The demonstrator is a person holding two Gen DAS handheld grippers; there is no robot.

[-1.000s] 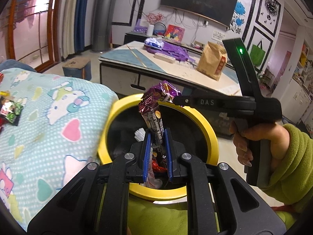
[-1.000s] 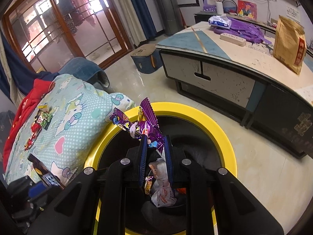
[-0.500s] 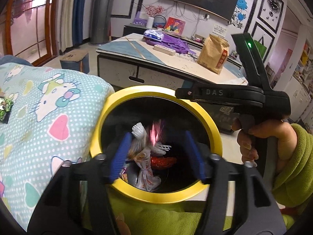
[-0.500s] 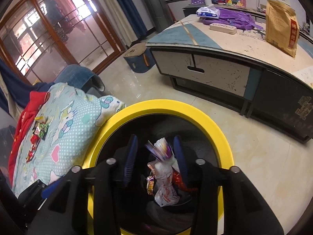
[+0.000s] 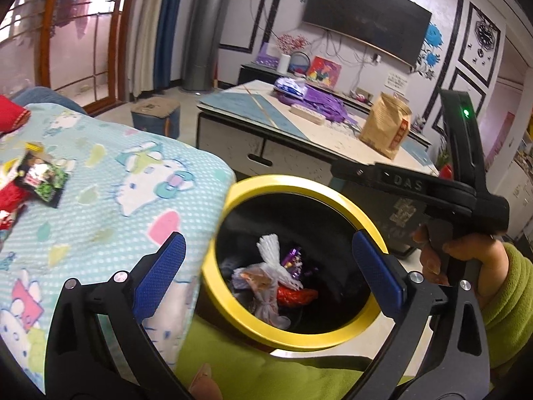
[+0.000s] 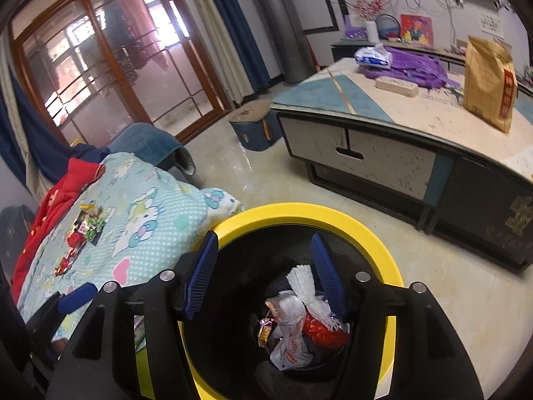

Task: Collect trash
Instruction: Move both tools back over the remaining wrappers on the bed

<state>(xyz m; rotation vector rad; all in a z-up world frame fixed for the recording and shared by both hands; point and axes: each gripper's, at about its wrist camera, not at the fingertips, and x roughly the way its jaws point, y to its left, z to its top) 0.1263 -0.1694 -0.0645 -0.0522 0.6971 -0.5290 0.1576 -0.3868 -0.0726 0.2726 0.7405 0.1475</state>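
Note:
A black bin with a yellow rim (image 5: 233,193) (image 6: 299,211) stands beside the bed. Inside lie a white plastic bag (image 5: 266,303) (image 6: 289,343), a red wrapper (image 5: 296,295) (image 6: 321,328) and a purple wrapper (image 5: 293,256). My left gripper (image 5: 266,273) is open and empty above the bin. My right gripper (image 6: 265,275) is open and empty over the bin mouth; its black body (image 5: 443,190) shows in the left wrist view. More wrappers (image 5: 41,175) (image 6: 83,233) lie on the blue cartoon blanket (image 5: 110,200) (image 6: 150,220).
A low coffee table (image 5: 286,133) (image 6: 383,130) stands beyond the bin with a brown paper bag (image 5: 384,130) (image 6: 489,80) and purple cloth (image 6: 416,66). A small blue stool (image 5: 156,120) (image 6: 255,126) sits on the tiled floor. Red clothing (image 6: 53,200) lies at the bed's edge.
Both grippers were shut on snack wrappers over the bin a second ago. Both have opened, and the wrappers have dropped into the bin. The left view has swung left toward the bed.

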